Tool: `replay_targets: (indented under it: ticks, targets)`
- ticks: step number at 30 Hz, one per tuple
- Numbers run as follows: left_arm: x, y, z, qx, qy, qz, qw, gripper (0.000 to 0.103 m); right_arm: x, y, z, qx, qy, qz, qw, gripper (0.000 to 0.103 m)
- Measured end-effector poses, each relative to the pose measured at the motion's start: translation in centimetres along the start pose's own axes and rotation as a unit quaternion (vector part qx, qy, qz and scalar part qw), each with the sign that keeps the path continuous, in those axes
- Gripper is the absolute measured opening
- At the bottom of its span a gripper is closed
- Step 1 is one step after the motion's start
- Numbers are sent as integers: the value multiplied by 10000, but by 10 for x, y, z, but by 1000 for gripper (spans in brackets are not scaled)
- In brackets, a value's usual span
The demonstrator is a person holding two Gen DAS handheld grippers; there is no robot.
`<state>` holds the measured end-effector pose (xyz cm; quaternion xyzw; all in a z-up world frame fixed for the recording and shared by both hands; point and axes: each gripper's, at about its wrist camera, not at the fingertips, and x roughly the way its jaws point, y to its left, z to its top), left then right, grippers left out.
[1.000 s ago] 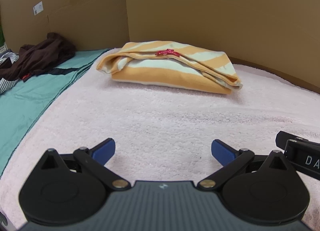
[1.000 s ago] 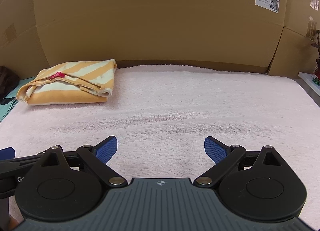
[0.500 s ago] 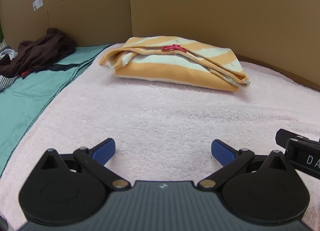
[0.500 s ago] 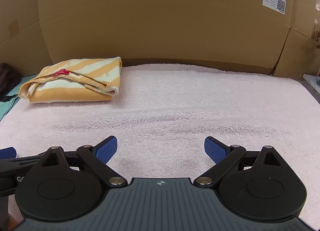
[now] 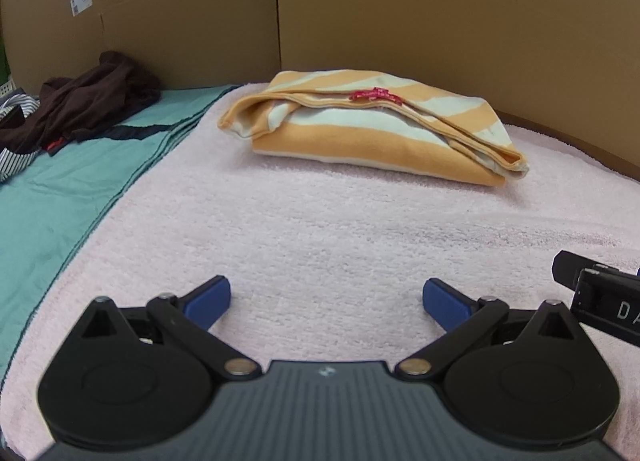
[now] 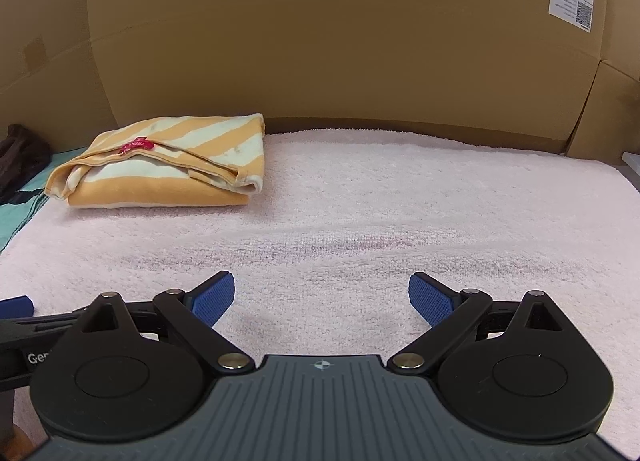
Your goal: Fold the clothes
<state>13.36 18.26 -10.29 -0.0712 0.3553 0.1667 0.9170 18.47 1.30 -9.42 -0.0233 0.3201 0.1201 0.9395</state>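
Left wrist view: the left gripper hovers low over the pink towel, its blue pads spread wide with nothing between them. The folded striped garment lies ahead at about 12 to 1 o'clock, apart from the fingertips, near the cardboard wall. Its long axis runs crosswise to the gripper's line of sight, from 10 o'clock down toward 2 o'clock; the rounded open end with the red label faces left and the tight corner points right. At 9 to 10 o'clock an unfolded dark garment sits heaped on a green cloth, probably the next piece to fold.

Right wrist view: the right gripper is likewise fully open and empty. From here the striped garment lies at 10 to 11 o'clock, well apart, its long axis again crosswise. A blue tip of the left gripper shows at 9 o'clock, so the two tools stand side by side.

Judgement: the left gripper is nearer both the folded bundle and the dark heap, so any reach to either falls to it first
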Motion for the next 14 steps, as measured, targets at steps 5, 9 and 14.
replay_targets:
  ticks: [5, 9, 14]
  targets:
    - [-1, 5, 1, -43, -69, 85, 9999, 102, 2, 5, 1, -1, 35, 65, 10000, 96]
    - [-3, 8, 2, -87, -113, 145, 9998, 102, 3, 9, 2, -20, 38, 109, 9999, 96]
    - [-3, 10, 1, -91, -94, 173, 9998, 102, 2, 12, 3, -39, 35, 144, 9999, 96]
